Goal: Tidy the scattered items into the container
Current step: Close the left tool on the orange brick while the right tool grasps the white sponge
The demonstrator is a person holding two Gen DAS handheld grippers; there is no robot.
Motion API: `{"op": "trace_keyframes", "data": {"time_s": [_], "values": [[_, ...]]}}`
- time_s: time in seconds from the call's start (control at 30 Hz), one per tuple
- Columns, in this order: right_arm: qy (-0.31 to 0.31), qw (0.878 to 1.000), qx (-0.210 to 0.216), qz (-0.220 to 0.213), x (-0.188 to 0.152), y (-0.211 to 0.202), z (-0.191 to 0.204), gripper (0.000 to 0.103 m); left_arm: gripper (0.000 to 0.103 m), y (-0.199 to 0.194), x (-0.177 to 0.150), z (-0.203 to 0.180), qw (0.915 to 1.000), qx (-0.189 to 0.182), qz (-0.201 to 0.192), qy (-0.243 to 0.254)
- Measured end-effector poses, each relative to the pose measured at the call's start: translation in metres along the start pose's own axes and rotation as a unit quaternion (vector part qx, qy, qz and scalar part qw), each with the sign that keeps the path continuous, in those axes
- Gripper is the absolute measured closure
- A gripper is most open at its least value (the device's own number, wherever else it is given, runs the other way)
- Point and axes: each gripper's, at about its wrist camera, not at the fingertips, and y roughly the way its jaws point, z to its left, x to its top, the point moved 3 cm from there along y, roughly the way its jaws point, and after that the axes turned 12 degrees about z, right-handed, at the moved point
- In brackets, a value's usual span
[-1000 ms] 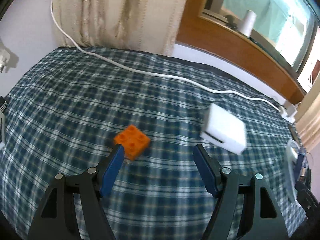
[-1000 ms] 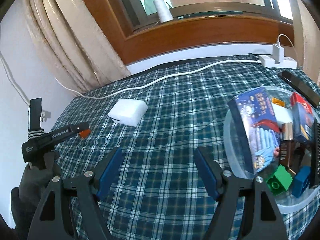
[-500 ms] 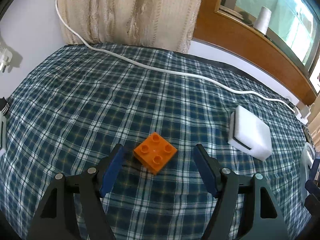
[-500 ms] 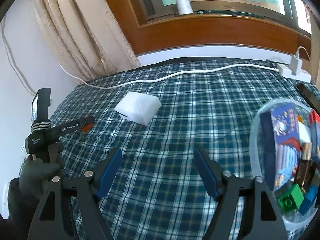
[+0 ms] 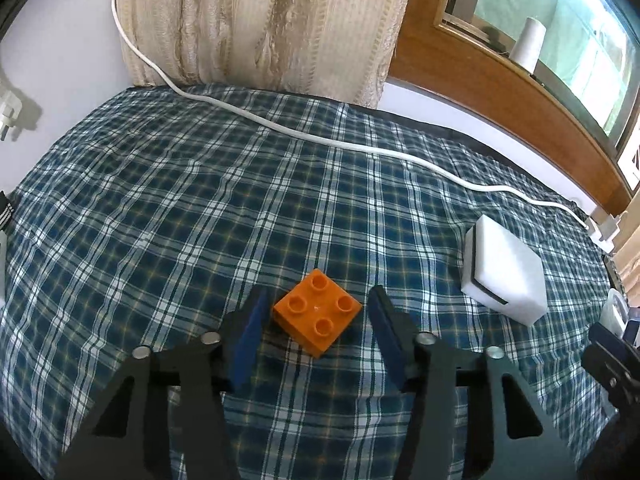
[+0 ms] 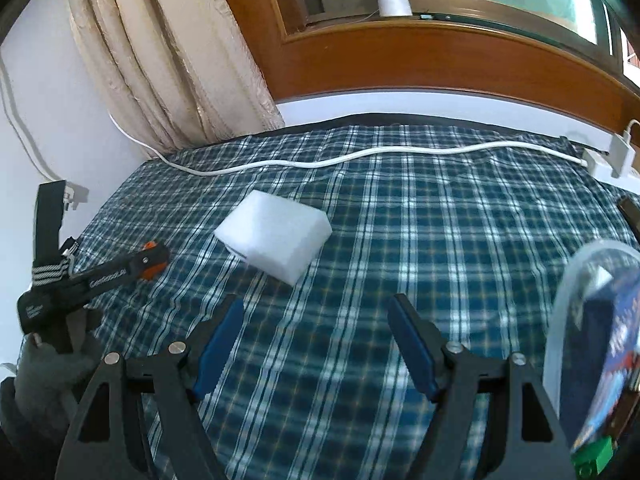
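Note:
An orange four-stud brick (image 5: 318, 312) lies on the blue plaid cloth (image 5: 200, 208), between the fingers of my left gripper (image 5: 316, 312), which is open around it with a gap on each side. A white sponge block (image 5: 502, 276) lies to its right; it also shows in the right wrist view (image 6: 276, 236). My right gripper (image 6: 316, 320) is open and empty, a little short of the sponge. The clear round container (image 6: 576, 292) at the right edge holds a blue box (image 6: 600, 360), a green brick and other items. The left gripper (image 6: 132, 268) shows at the left there.
A white cable (image 5: 320, 140) runs across the back of the cloth to a charger (image 6: 620, 152) on a power strip. Beige curtain (image 5: 260, 20) and a wooden window frame (image 6: 440, 60) stand behind. A white wall lies to the left.
My left gripper has moved forward and right, so the orange brick now sits between its narrowed fingers. My right gripper has swung left toward the sponge, sliding the container to the frame's edge.

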Motion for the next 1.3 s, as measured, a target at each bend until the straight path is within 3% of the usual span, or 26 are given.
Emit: {"op": "trace_keyframes", "data": {"time_s": [0.57, 0.9, 1.3], "values": [[-0.007, 0.999, 0.046, 0.02, 0.058, 0.044, 0.009, 0.025, 0.055, -0.019, -0.006, 0.002, 0.9996, -0.023, -0.016, 0.001], [-0.041, 0.996, 0.074, 0.017, 0.089, 0.064, 0.01, 0.025, 0.055, -0.02, -0.006, -0.005, 0.9989, -0.043, -0.014, 0.009], [-0.098, 0.991, 0.064, 0.061, 0.073, 0.075, 0.026, 0.025, 0.055, -0.022, -0.01, -0.002, 0.9986, -0.052, -0.012, 0.002]]}}
